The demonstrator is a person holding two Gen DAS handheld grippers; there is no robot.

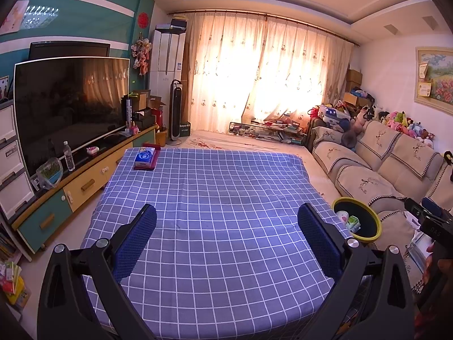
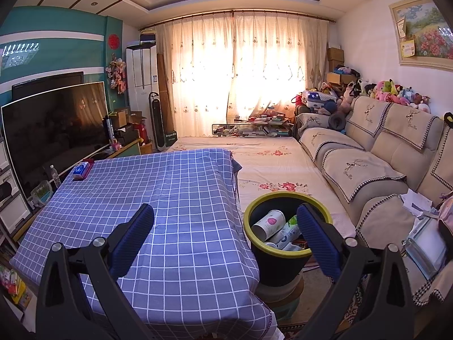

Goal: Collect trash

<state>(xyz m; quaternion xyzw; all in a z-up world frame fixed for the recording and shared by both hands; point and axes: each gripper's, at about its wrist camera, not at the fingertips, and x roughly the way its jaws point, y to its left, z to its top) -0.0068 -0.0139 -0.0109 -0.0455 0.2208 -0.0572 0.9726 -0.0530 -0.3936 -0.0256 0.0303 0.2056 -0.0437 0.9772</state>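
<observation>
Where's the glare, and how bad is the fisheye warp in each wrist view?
Left wrist view: backlit curtains blow out to near white; the TV screen reflects them; checked tablecloth grid lines bow outward. Right wrist view: same curtain blowout; black vignette in the corners; trash bin contents stay sharp and readable.

- My left tongs [image 1: 226,243]: matt black plastic arms, textured blue pads.
- Worktop [image 1: 215,187]: checked woven cloth, matt.
- Bin [image 2: 286,252]: smooth plastic, yellow rim.
- Cup [image 2: 268,224]: paper.
</observation>
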